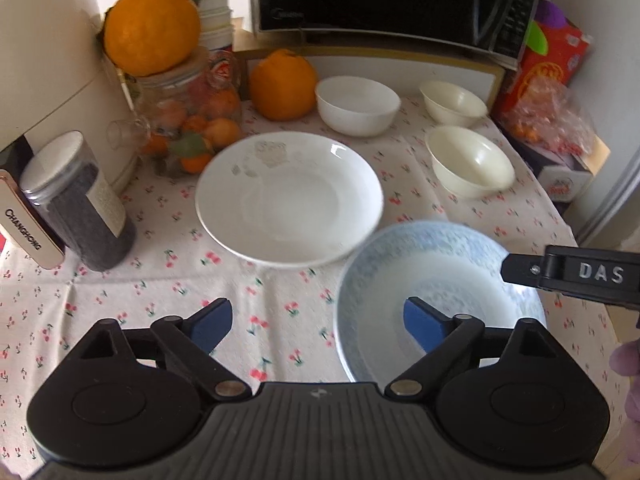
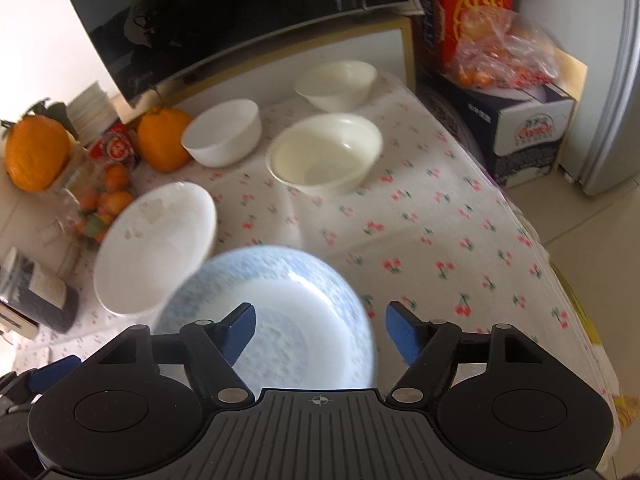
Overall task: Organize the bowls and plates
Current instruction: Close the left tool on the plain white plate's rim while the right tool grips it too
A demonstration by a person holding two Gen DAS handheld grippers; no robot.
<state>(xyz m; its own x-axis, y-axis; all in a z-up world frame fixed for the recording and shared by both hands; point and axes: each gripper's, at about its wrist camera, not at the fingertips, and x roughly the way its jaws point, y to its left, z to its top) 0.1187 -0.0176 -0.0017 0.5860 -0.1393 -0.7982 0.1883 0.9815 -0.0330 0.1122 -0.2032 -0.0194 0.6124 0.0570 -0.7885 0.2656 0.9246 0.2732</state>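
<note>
Left tongs (image 1: 318, 322) apart, nothing between pads, hovering over table (image 1: 280, 292). Right tongs (image 2: 320, 330) also apart, nothing gripped, above blue-patterned plate (image 2: 280, 320). Blue plate lies flat on cloth, rim just beside white plate (image 1: 288, 200) at its 10 o'clock. White bowl (image 1: 357, 104) at 12 of white plate; two cream bowls (image 1: 470, 162) at 2 to 3 o'clock. Orange (image 1: 283, 84) at 9 of white bowl.

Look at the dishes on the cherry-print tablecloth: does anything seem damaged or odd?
Yes. The plain white round plate has greyish worn-looking patches on its far rim, in both views; whether wear or residue is unclear. No visible spill.
</note>
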